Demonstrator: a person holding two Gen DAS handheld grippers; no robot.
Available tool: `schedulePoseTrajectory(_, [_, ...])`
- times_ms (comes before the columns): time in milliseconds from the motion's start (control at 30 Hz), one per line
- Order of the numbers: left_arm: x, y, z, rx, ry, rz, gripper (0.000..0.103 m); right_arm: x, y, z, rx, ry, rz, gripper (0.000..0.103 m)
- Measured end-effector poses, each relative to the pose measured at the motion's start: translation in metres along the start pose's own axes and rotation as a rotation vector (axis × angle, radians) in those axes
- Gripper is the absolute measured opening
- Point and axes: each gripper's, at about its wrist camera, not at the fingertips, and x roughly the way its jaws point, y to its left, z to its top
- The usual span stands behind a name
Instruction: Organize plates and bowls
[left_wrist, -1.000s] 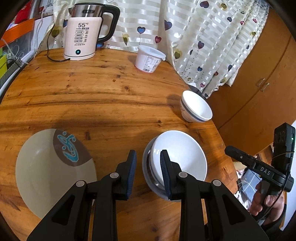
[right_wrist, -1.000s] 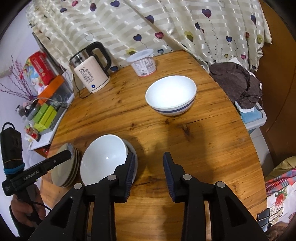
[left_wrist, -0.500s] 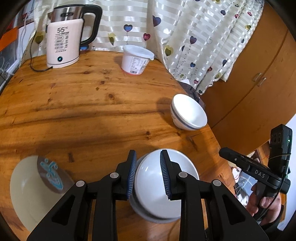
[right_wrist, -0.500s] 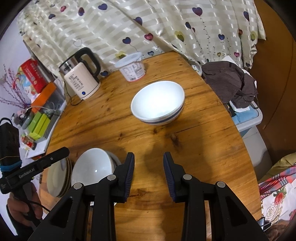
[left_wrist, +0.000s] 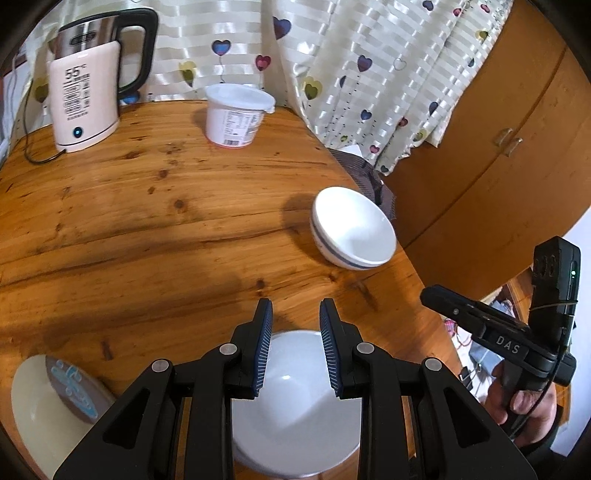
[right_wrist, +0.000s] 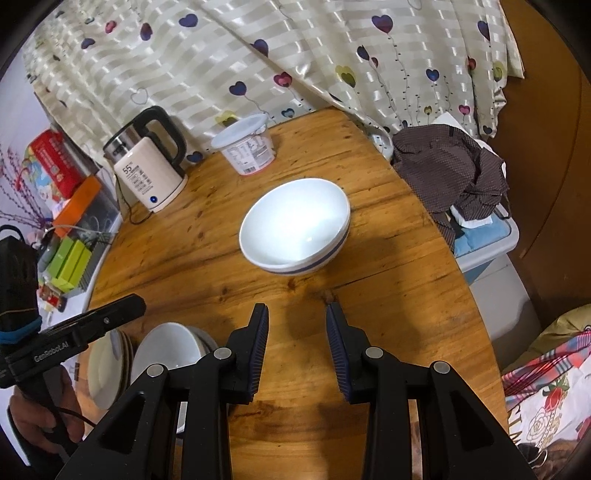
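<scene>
A white bowl with a blue stripe (left_wrist: 354, 229) (right_wrist: 295, 226) sits alone near the table's right edge. A plain white bowl (left_wrist: 295, 402) (right_wrist: 166, 347) rests on a grey plate, directly under my left gripper (left_wrist: 295, 325), which is open and empty above it. A cream plate with a blue and brown pattern (left_wrist: 48, 398) lies at the near left; in the right wrist view it is a stack of plates (right_wrist: 107, 363). My right gripper (right_wrist: 297, 325) is open and empty, short of the striped bowl.
A pink electric kettle (left_wrist: 83, 99) (right_wrist: 147, 173) and a lidded white tub (left_wrist: 236, 114) (right_wrist: 247, 146) stand at the table's back by the curtain. A brown cloth (right_wrist: 450, 173) lies on a bin beside the table's right edge (right_wrist: 469, 288).
My left gripper has moved right, from beside the patterned plate to above the plain white bowl. My right gripper has moved forward toward the striped bowl. Both stayed open.
</scene>
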Motion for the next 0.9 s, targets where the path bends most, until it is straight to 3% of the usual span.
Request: schedulePoseTrajectory(900, [0.079, -0.021, 0.066, 0.076, 0.114, -0.065, 0.027, 0.035, -0.024, 0.043, 0.032, -0.011, -0.034, 0.032])
